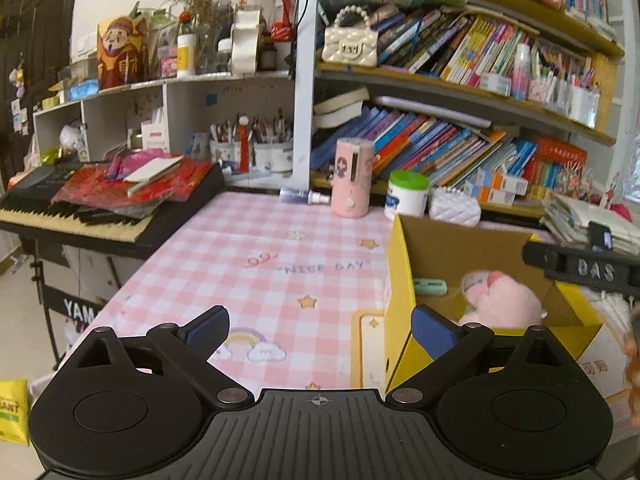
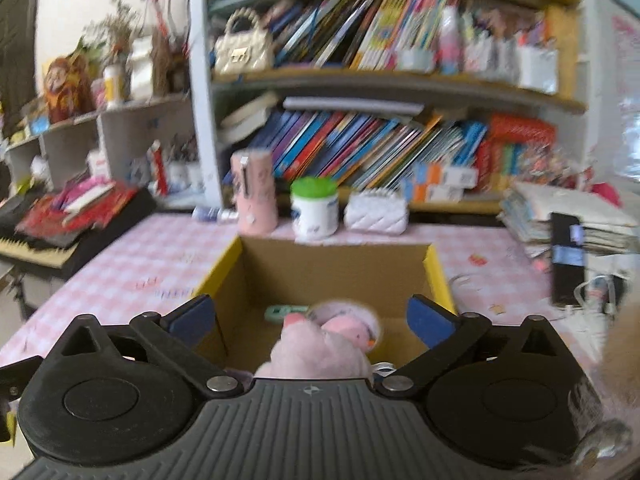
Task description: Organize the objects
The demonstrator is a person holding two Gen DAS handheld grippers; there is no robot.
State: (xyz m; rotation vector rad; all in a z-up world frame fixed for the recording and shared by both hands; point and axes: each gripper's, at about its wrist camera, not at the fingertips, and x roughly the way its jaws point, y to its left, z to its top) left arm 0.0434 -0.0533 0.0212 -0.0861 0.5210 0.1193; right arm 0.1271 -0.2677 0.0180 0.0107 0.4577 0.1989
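Left wrist view is showing the bookshelf (image 1: pixel 460 80) filling the back of the room, crammed with leaning books. Below it the pink checked tabletop (image 1: pixel 248 264) is spreading toward the camera, and a black keyboard (image 1: pixel 92 212) piled with red papers is sitting just off its left edge.

On the tabletop's right side a yellow cardboard box (image 1: pixel 400 292) is standing open. Inside it a pink plush toy (image 1: pixel 504 300) is lying on the bottom, with a small green item (image 1: pixel 430 286) beside it near the far wall.

Along the back edge a pink cylinder (image 1: pixel 353 178) is standing upright, a white jar with a green lid (image 1: pixel 407 194) just to its right, then a white quilted pouch (image 1: pixel 454 206).

The left claw (image 1: pixel 320 330) is hovering over the tabletop with its blue-padded fingers spread wide, gripping nothing; its right finger is overlapping the box's near corner in the picture, though I cannot tell whether it is touching.

The right claw (image 2: pixel 310 318) is hanging above the box opening, likewise wide apart and gripping nothing, with the plush toy lying low between its fingers, apparently not pinched.
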